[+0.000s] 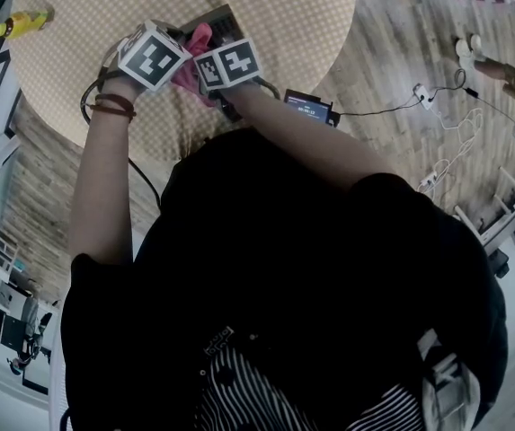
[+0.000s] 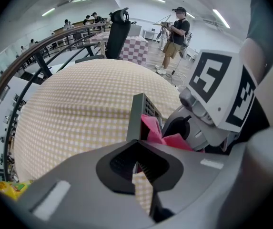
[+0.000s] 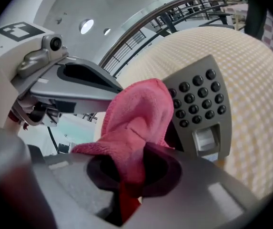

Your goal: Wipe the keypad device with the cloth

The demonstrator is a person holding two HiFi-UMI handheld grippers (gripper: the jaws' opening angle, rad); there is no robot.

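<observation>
Evidently, the wipe was in progress at this moment. The left gripper (image 2: 137, 151) had its jaws closed narrow on the lower edge of the keypad device (image 3: 200, 104), holding it raised and tilted above the checked table (image 1: 77, 7) rather than flat on it. The right gripper (image 3: 126, 175) had its jaws clamped on the pink cloth (image 3: 136, 113), with a bunched fold projecting forward from between them.

Contact status:
- In the right gripper view, the fold lay against the left side of the device face, covering that edge.
- The button rows and the small window below them were uncovered to the right of the cloth.
- In the head view, the two grippers stood just beside each other near the table's near edge, with the cloth between them.

Progress assessment: both items were grasped and brought together, so the set-up steps appeared complete. No dirt or streaks could be made out, so the wiped portion could not be determined. Judging by cloth position, the keys and the window probably required a pass.
</observation>
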